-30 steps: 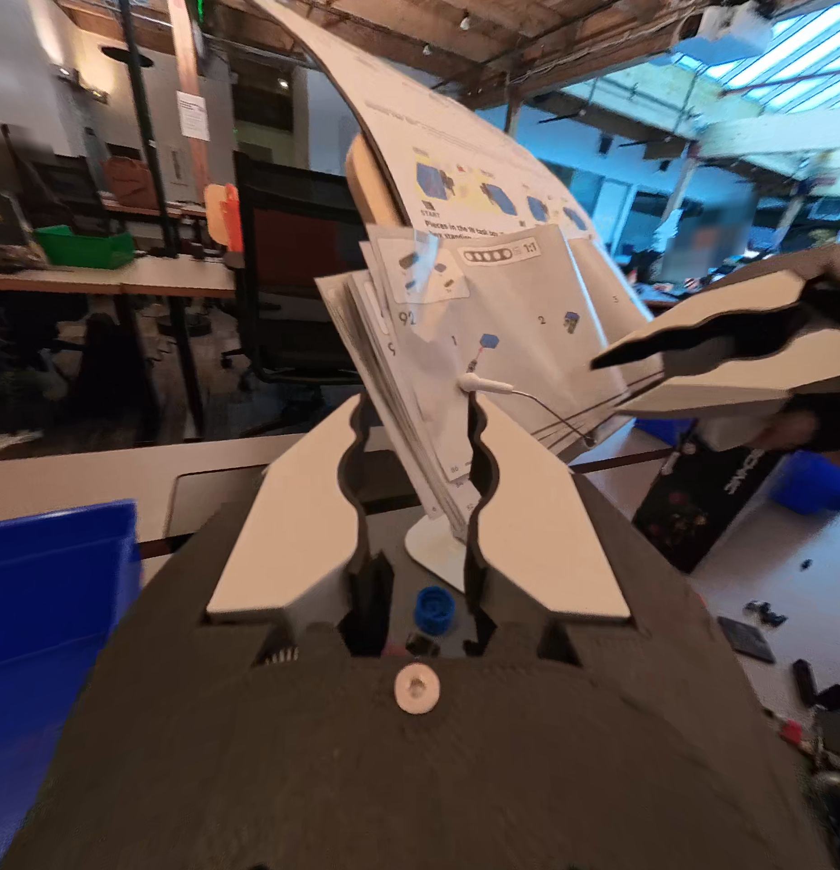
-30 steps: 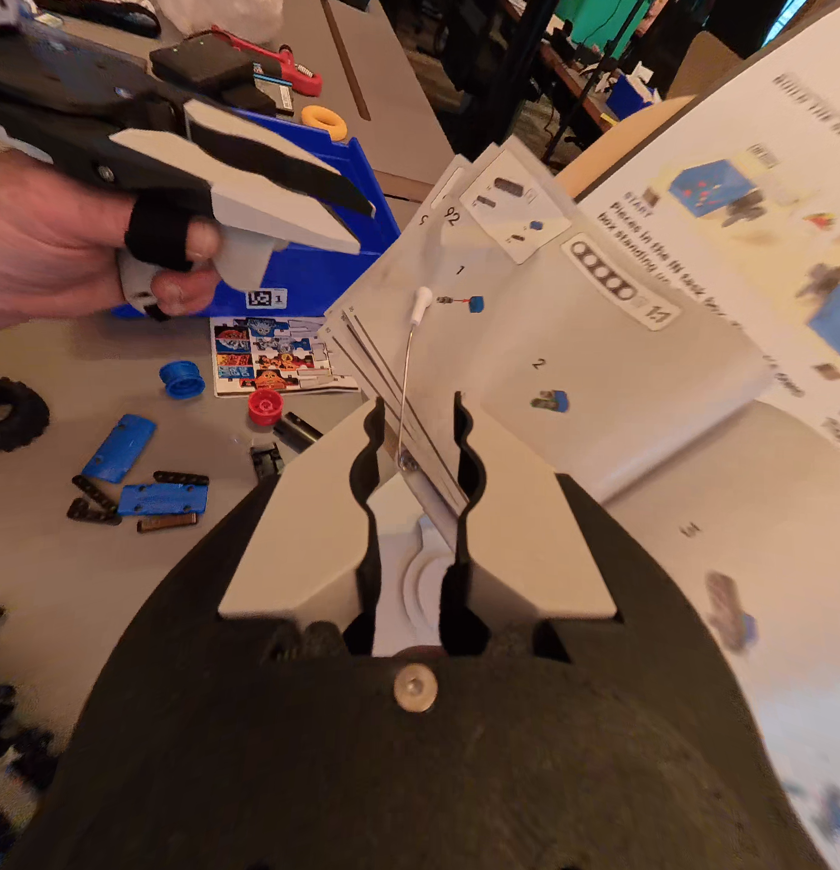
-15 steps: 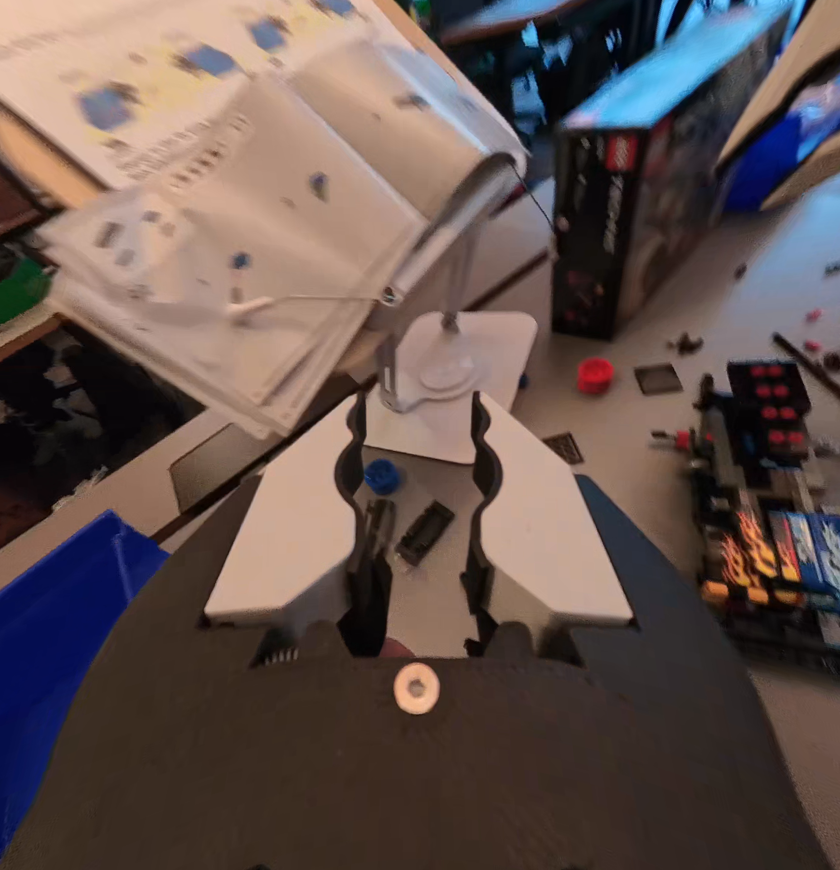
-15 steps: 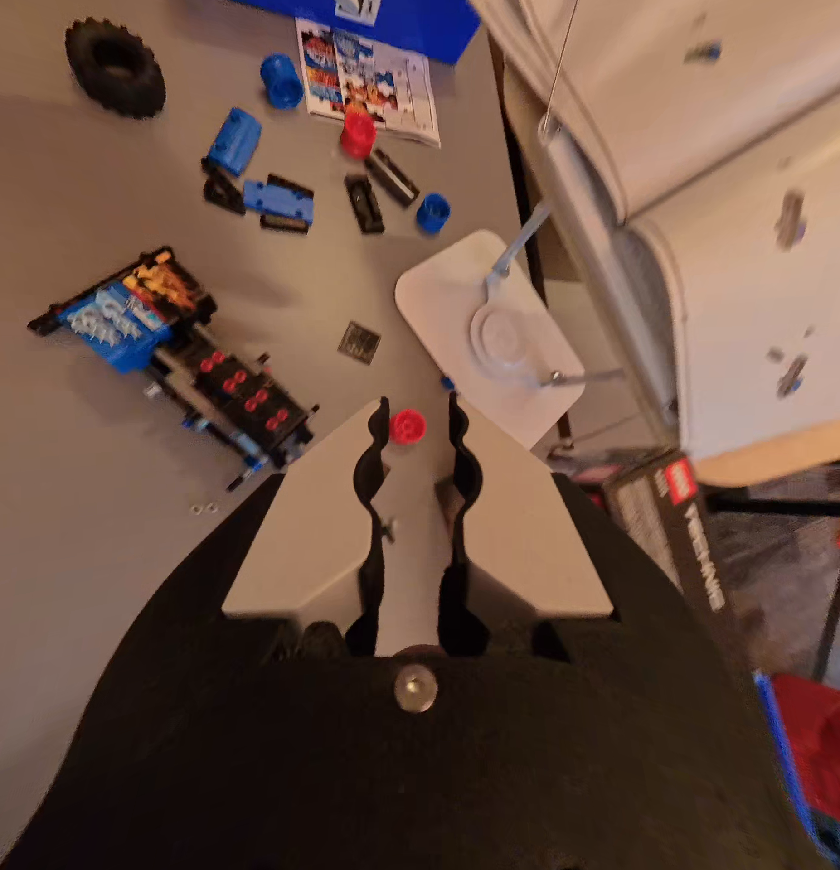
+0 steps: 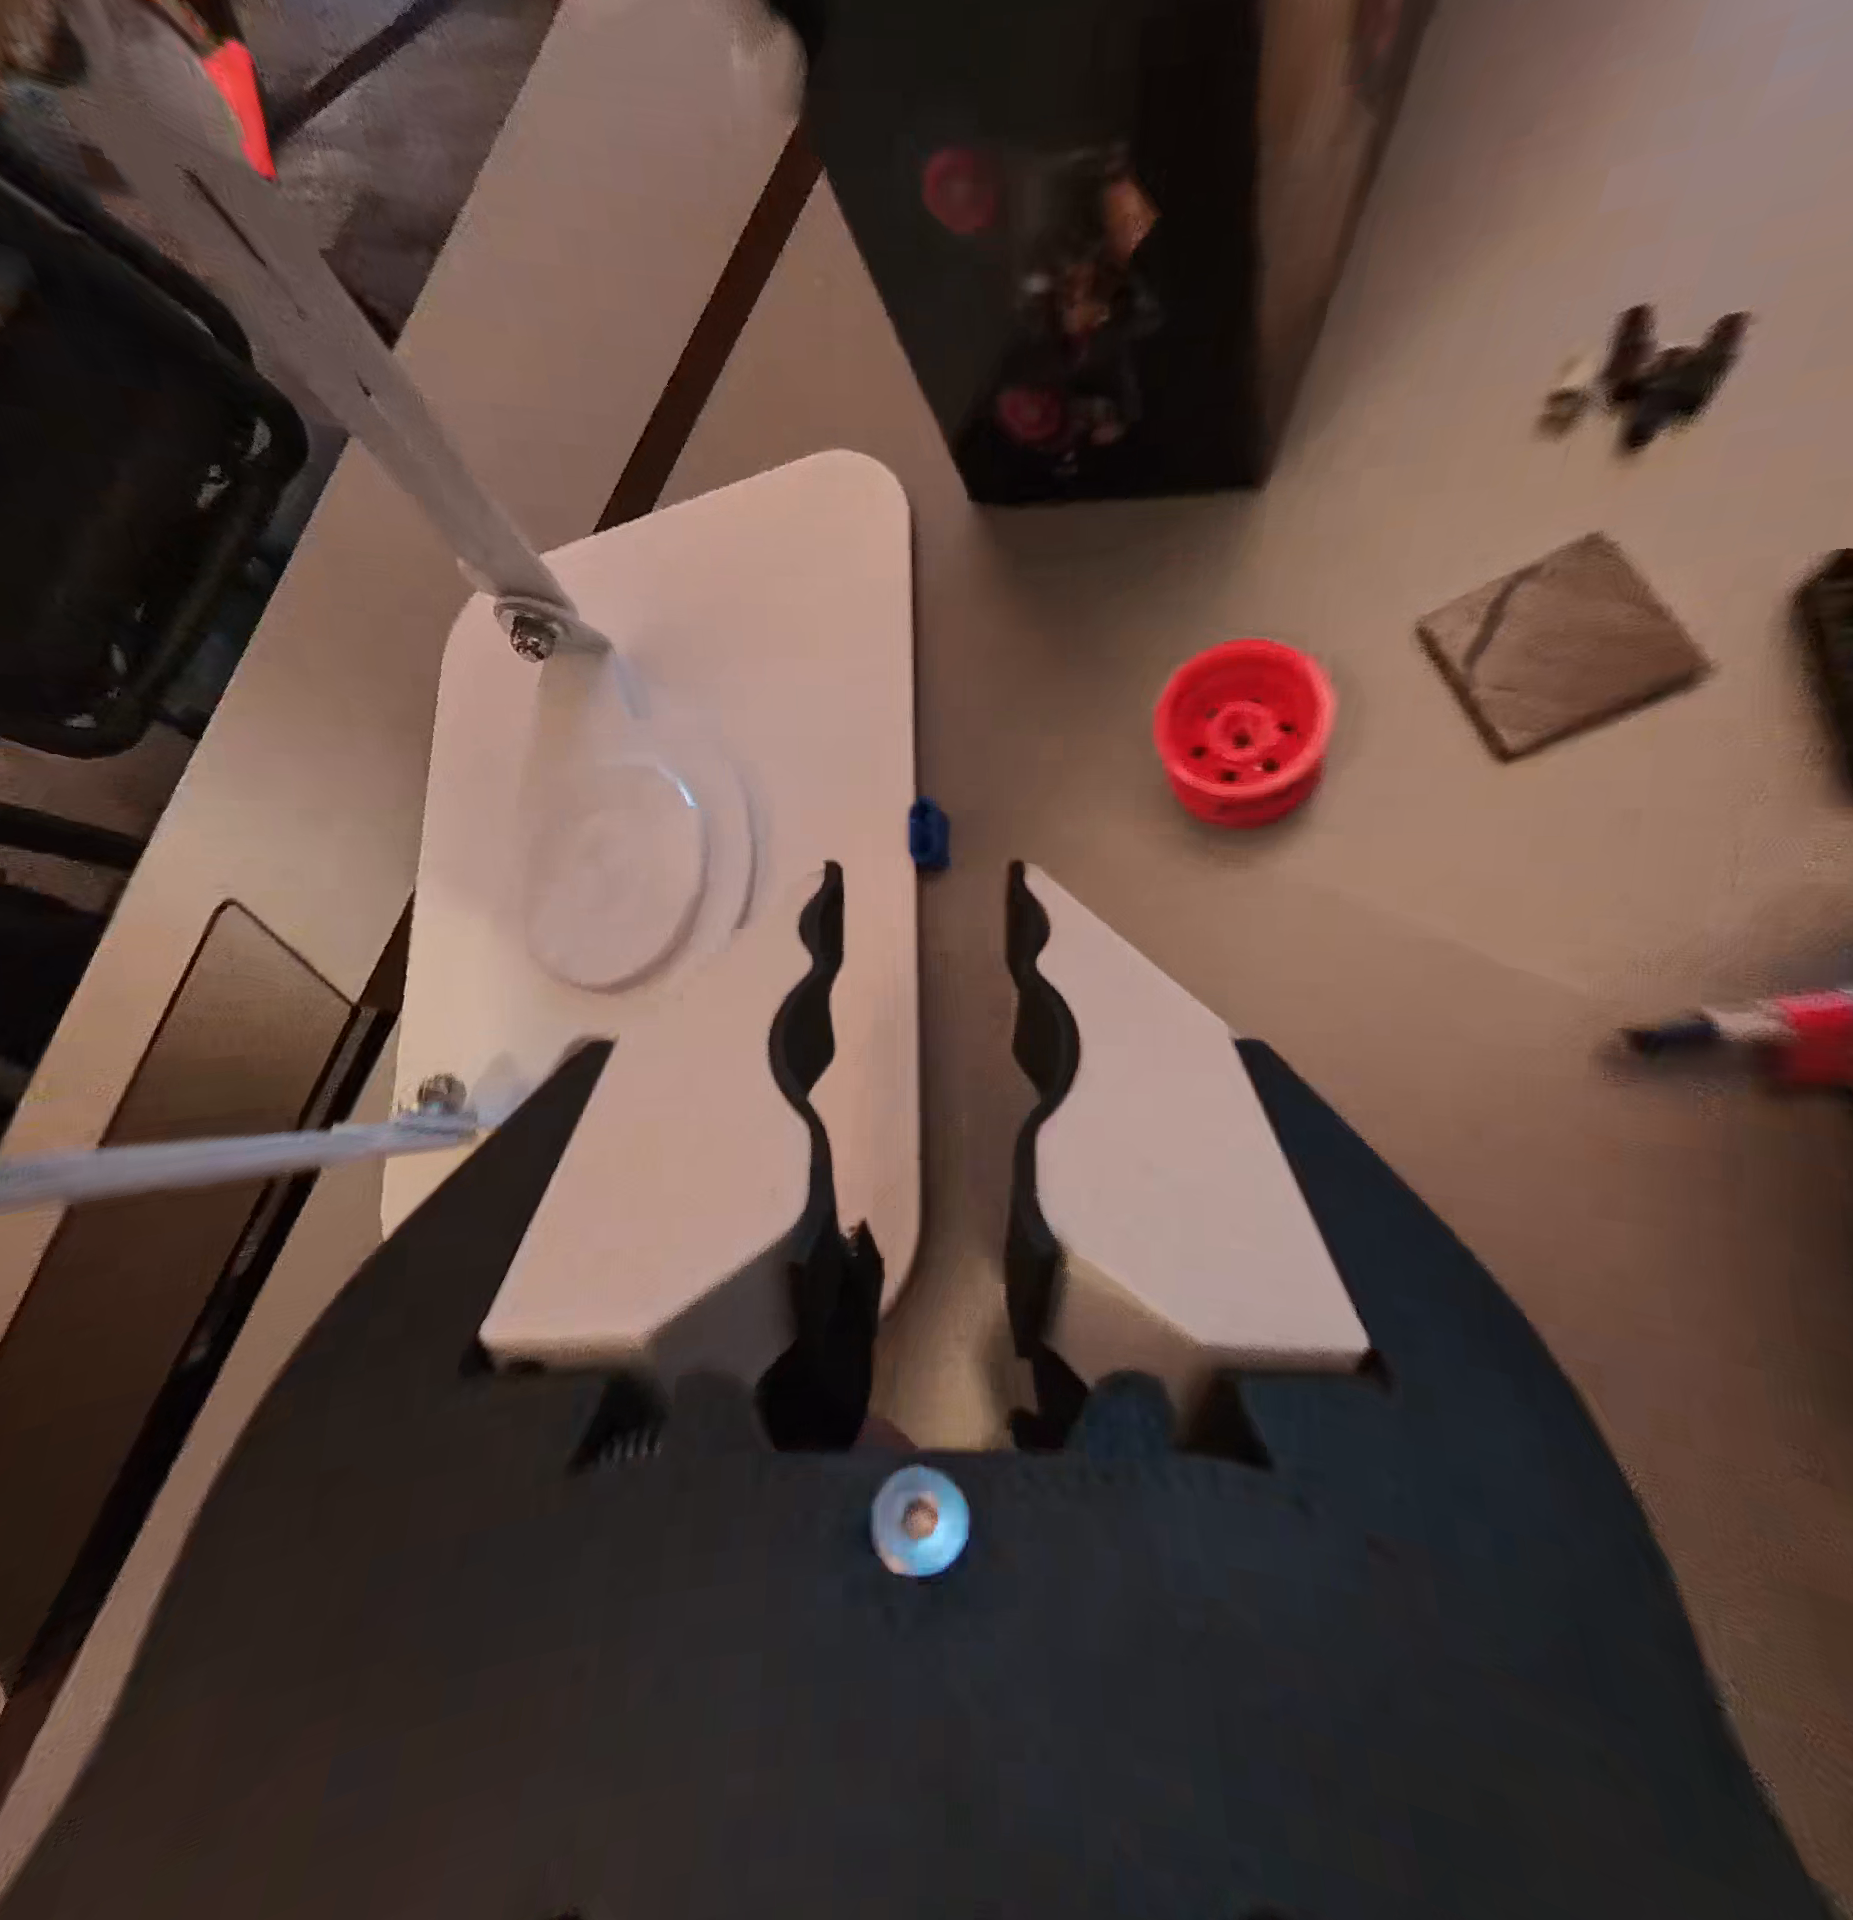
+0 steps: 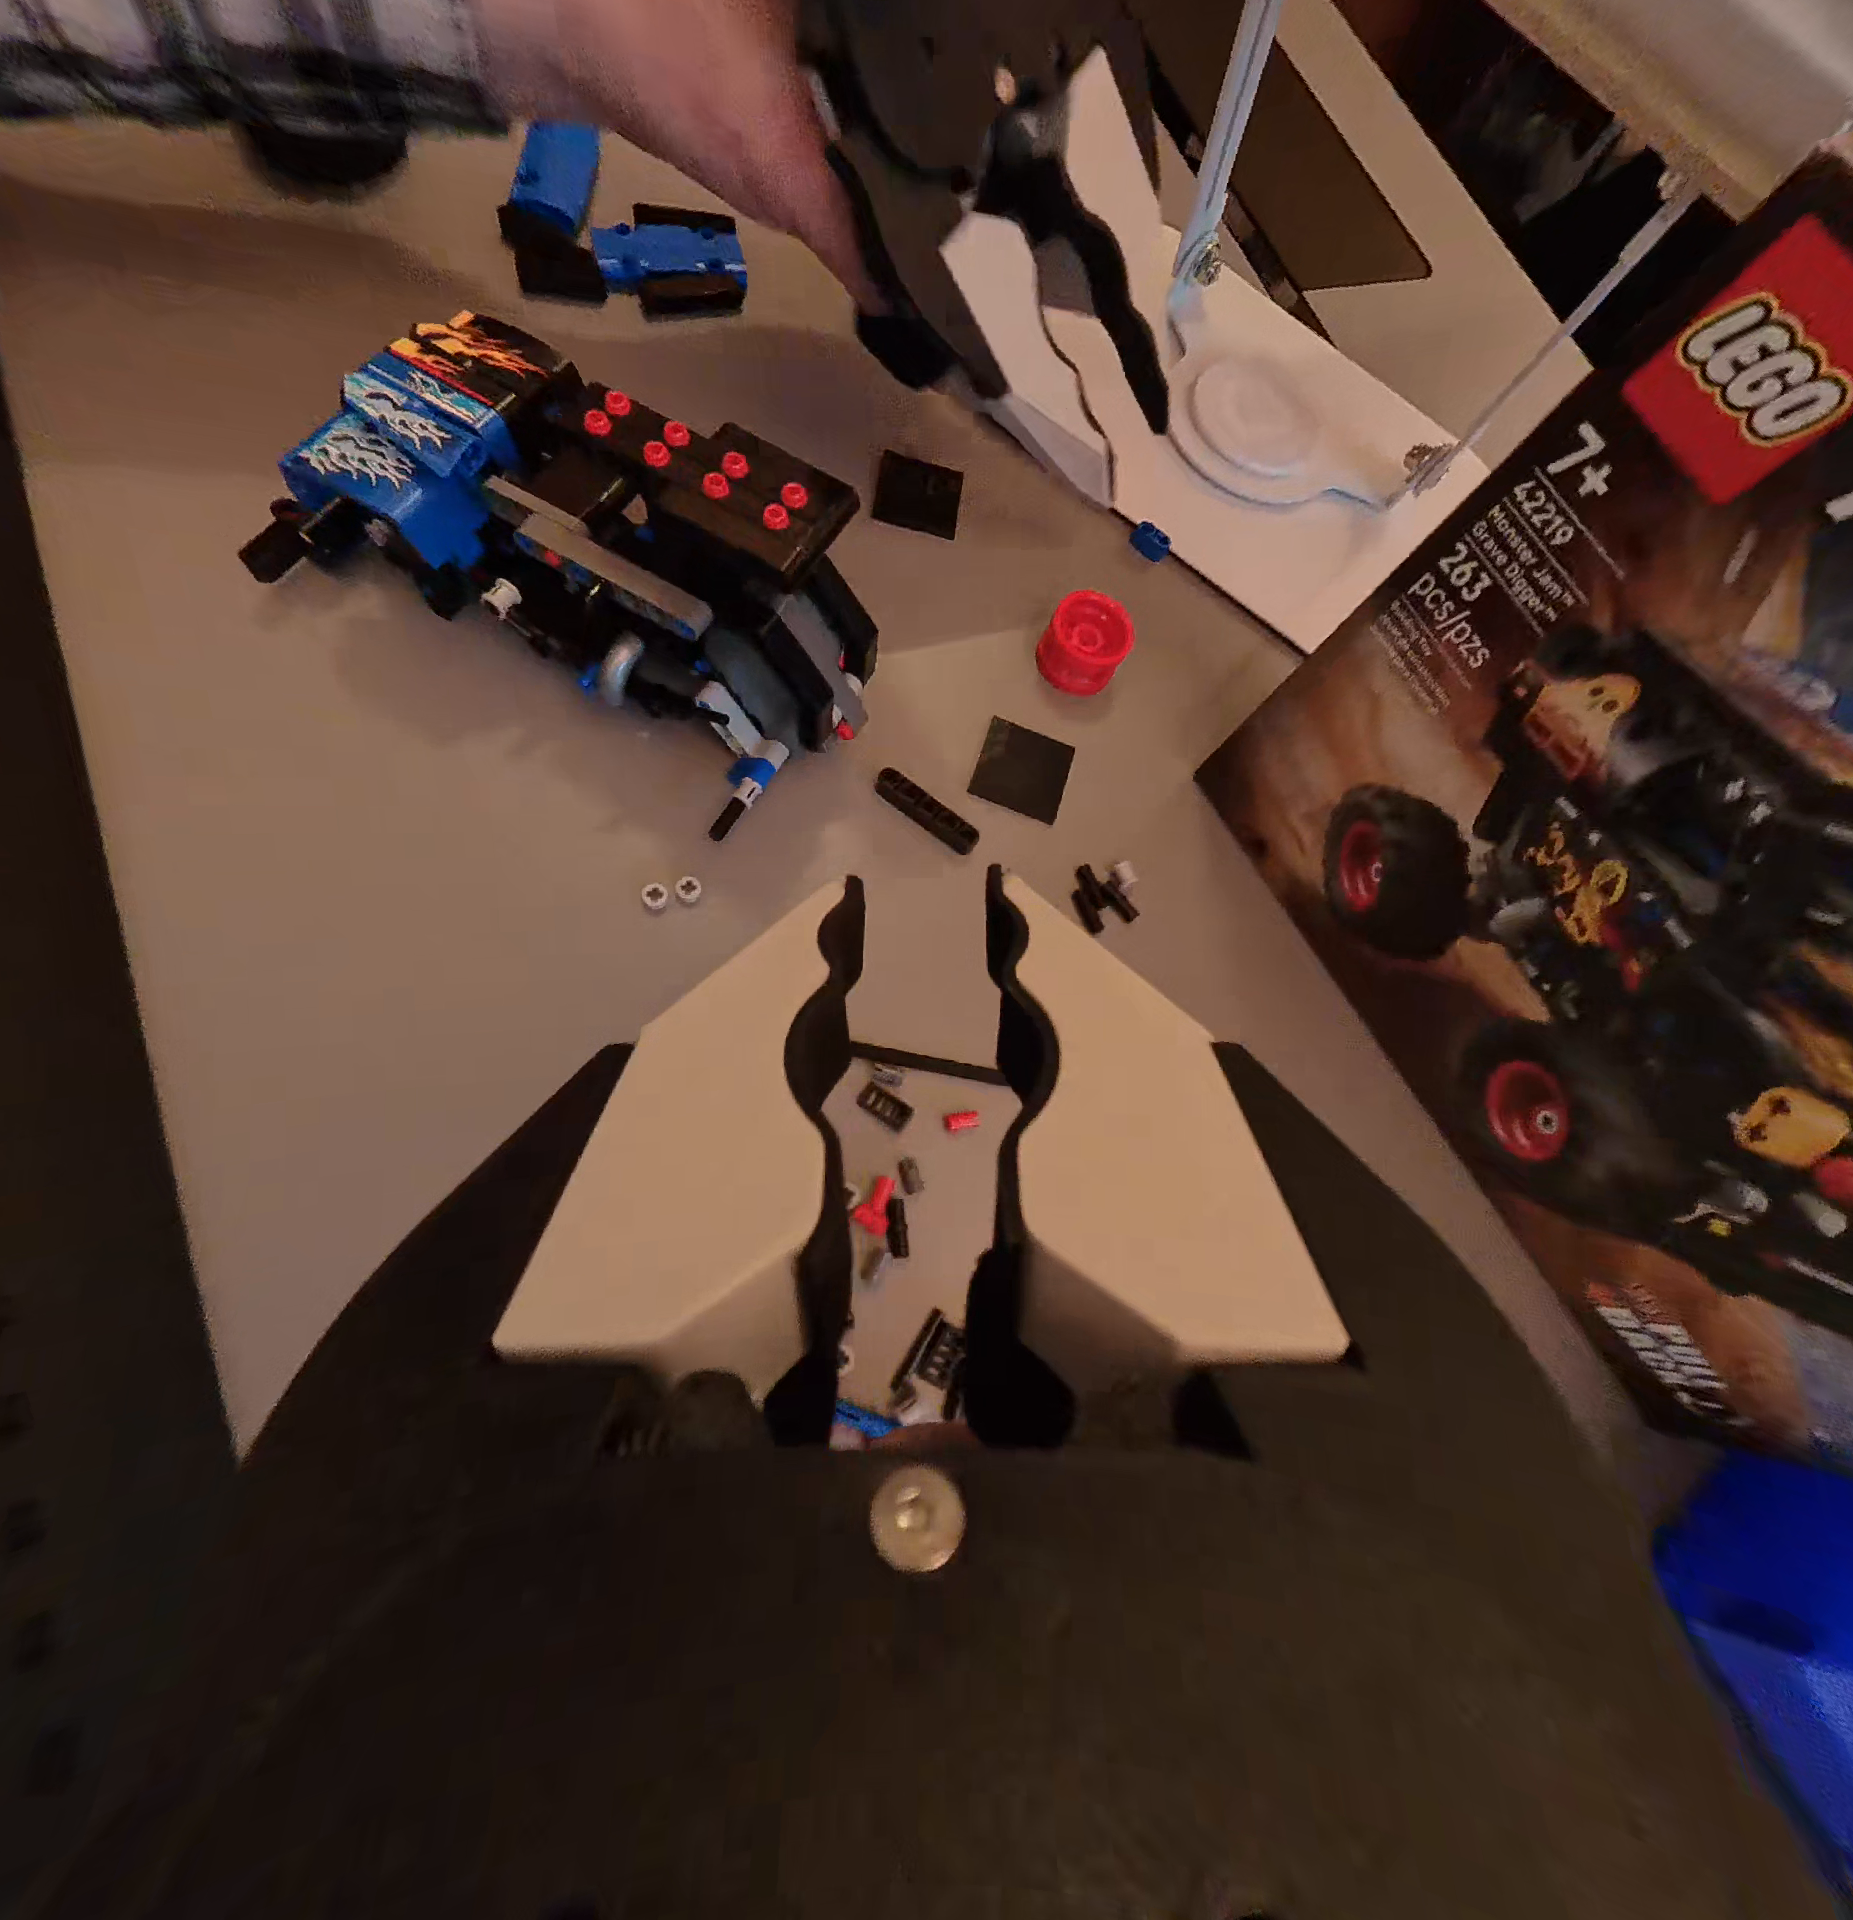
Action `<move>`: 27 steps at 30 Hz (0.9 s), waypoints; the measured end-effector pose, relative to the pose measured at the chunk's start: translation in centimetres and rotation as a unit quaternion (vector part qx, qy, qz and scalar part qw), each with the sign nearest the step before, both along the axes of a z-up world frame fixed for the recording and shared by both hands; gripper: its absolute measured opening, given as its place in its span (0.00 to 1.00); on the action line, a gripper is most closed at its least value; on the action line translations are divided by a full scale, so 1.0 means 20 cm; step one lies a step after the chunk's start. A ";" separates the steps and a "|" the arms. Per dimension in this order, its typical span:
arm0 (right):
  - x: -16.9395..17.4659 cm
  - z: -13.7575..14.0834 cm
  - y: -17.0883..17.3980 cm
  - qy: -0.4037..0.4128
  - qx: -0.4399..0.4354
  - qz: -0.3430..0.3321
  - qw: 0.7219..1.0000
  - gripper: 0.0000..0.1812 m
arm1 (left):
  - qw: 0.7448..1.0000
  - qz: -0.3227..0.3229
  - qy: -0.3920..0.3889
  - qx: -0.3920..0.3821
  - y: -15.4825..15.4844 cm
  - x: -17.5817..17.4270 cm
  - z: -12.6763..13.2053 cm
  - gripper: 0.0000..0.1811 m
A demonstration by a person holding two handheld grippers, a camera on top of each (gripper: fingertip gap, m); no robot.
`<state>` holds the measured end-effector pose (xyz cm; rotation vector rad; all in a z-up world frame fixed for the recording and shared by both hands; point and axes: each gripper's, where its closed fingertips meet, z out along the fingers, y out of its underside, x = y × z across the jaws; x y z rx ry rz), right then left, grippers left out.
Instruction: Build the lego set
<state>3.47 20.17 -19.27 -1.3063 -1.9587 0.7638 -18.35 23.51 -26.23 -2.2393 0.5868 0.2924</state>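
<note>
While both tools are held above the grey tabletop [image 6: 382,935], nothing is gripped by either. The left tool [image 5: 920,883] is seen with its jaws apart and empty, its tips poised over the edge of a white stand base [image 5: 693,644]. A small blue piece [image 5: 929,834] lies on the tabletop touching that edge, just beyond the tips at 12 o'clock. A red wheel hub [image 5: 1243,732] is found at 2 o'clock from the tips, and a dark square tile [image 5: 1561,644] farther out in the same direction. A black box [image 5: 1057,239] stands at 12 o'clock, beyond the base.

The right tool [image 6: 922,883] is likewise released, with a clear gap between its jaws. Small black, red and grey pins [image 6: 886,1195] are scattered on the tabletop under that gap. The partly built blue-and-black vehicle [image 6: 589,520] lies at 10 o'clock from the tips, well apart from them. The red wheel hub [image 6: 1084,641] is seen at 1 o'clock, with a black beam [image 6: 927,810] and a black tile [image 6: 1021,771] nearer. The printed set box [image 6: 1628,831] lies at 3 o'clock. The left tool [image 6: 1067,312], held by a hand [image 6: 693,114], appears at 12 o'clock over the stand base [image 6: 1265,540].
</note>
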 end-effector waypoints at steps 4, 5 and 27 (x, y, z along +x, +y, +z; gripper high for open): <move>0.01 0.00 0.00 0.029 -0.027 -0.003 0.999 0.11 | 0.999 0.009 -0.016 -0.032 0.09 -0.04 -0.11 0.15; 0.01 -0.01 0.01 0.029 -0.028 -0.003 0.999 0.11 | 0.999 0.007 -0.021 -0.034 0.10 -0.03 -0.13 0.12; 0.10 0.04 0.04 0.056 -0.025 -0.024 0.998 0.11 | 0.991 -0.079 -0.085 0.069 -0.37 0.39 0.49 0.03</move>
